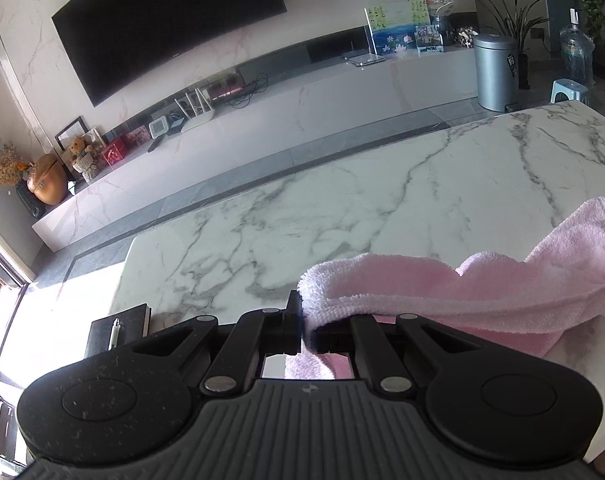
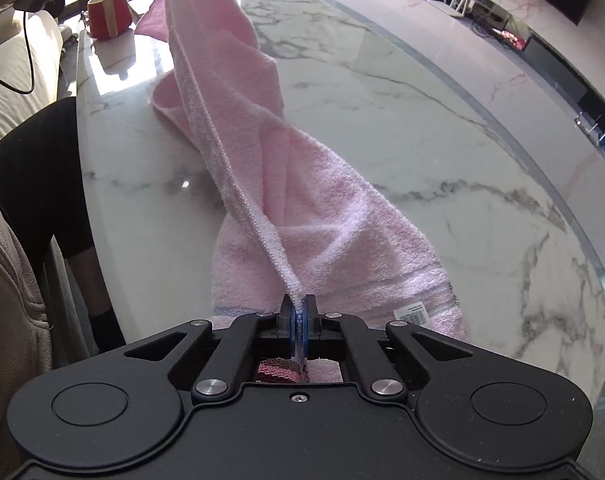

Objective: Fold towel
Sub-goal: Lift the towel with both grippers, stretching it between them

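Observation:
A pink towel (image 2: 302, 208) stretches between my two grippers over a white marble table (image 2: 422, 128). My right gripper (image 2: 298, 312) is shut on one towel edge, which runs taut up and away toward the upper left. The rest hangs in twisted folds and rests partly on the table. In the left wrist view my left gripper (image 1: 304, 320) is shut on the other end of the towel (image 1: 442, 292), which drapes off to the right above the table (image 1: 342, 208).
A red mug (image 2: 107, 14) stands at the far left end of the table. A black notebook with a pen (image 1: 118, 330) lies near the table's corner. The person's leg (image 2: 38, 168) is at the table's left edge. A TV and a low cabinet line the wall.

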Demonstrator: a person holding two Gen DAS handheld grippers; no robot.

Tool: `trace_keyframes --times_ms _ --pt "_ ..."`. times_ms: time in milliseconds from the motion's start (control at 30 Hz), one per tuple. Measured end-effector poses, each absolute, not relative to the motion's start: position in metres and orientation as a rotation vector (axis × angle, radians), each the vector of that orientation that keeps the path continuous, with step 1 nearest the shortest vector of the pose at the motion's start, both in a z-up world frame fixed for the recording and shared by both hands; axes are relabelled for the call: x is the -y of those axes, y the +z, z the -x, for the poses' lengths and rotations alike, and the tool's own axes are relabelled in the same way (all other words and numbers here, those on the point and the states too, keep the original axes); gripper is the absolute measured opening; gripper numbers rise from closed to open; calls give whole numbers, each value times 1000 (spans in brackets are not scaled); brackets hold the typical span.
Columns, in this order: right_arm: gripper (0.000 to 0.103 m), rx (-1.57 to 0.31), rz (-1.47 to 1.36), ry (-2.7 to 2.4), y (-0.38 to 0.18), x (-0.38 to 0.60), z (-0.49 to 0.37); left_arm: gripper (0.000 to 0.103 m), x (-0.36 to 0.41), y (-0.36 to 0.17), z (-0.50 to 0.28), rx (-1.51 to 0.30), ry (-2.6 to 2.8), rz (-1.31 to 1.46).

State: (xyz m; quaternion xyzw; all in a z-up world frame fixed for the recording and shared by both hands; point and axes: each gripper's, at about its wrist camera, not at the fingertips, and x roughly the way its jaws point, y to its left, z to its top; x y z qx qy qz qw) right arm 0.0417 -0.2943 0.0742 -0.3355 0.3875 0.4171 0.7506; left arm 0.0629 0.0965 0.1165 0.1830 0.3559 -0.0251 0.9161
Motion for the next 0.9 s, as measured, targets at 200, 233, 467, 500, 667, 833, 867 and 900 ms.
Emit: trace_keyframes --times_ms 200,233,467,500,667,833,867,900 --pt "1 -720 804 757 130 293 -39 4 -87 146 -61 -681 -47 -446" --pt "1 -703 805 732 141 294 -39 3 -84 151 -60 -671 -46 -456" --pt "0 -565 818 574 214 304 -22 3 -70 183 -51 -601 -46 -515" --pt "0 -550 818 563 221 305 -19 3 -67 188 -49 -590 -48 -526" --pt "0 -479 830 506 260 317 1 3 -55 212 -38 -526 -61 -571" --pt "0 -447 836 505 289 332 24 3 -46 233 -20 -472 -104 -599" --pt "0 -446 834 504 293 335 27 3 -44 236 -16 -469 -113 -608" --pt "0 -448 834 507 297 338 31 3 -43 239 -12 -468 -124 -620"
